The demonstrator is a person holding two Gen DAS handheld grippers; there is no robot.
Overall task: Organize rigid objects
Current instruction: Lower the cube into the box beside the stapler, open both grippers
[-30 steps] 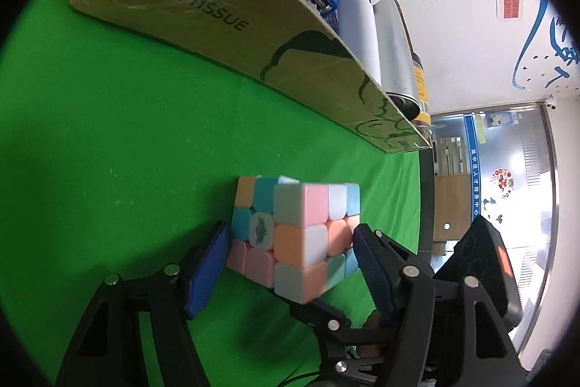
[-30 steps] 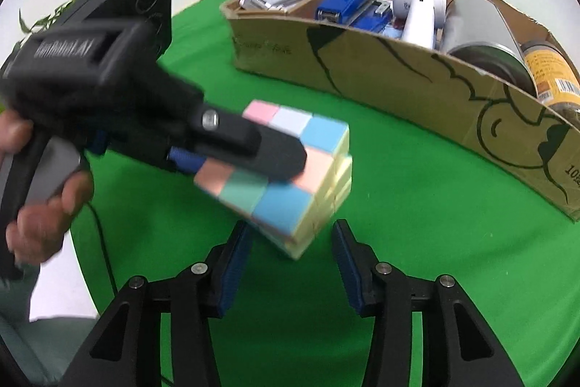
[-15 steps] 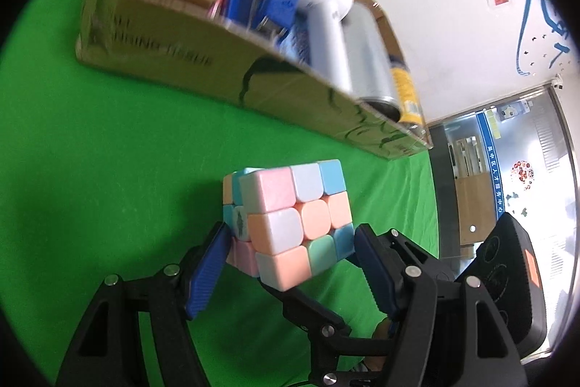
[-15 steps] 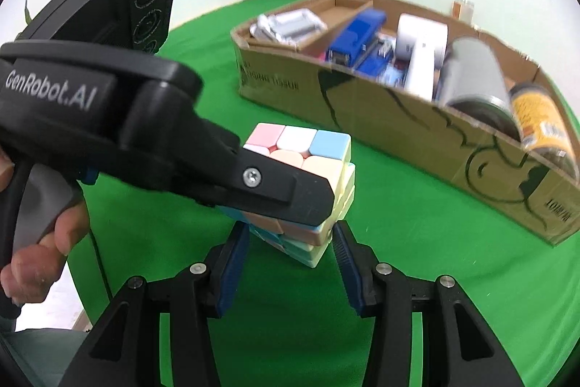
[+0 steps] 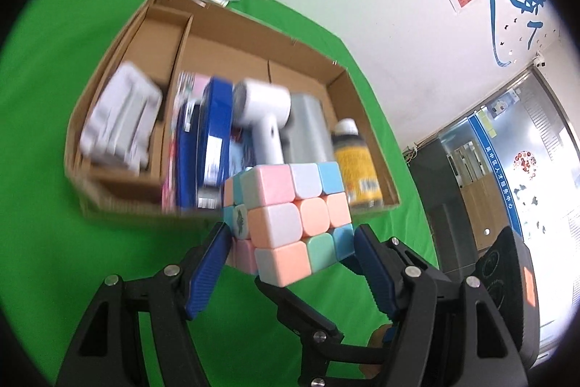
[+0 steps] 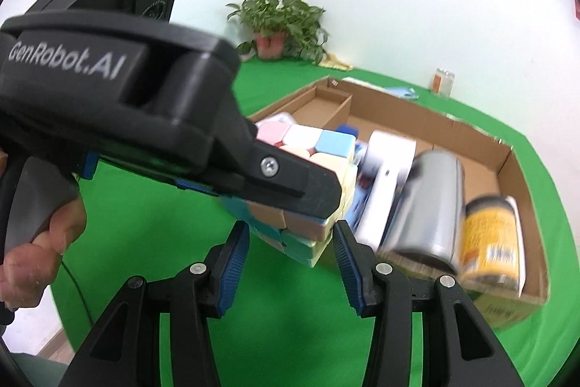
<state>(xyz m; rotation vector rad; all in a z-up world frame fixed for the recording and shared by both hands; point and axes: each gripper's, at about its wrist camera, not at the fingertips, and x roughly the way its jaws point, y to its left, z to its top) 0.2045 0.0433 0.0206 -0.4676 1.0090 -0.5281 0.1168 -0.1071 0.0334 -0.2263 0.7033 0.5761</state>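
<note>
Holding a pastel cube in the air above the green tabletop, near the cardboard box.
Left gripper: jaws clamped on the cube. Right gripper: jaws parted beside the cube; contact cannot be told.

A white wall stands behind the green table; a potted plant sits at the wall's corner.
</note>
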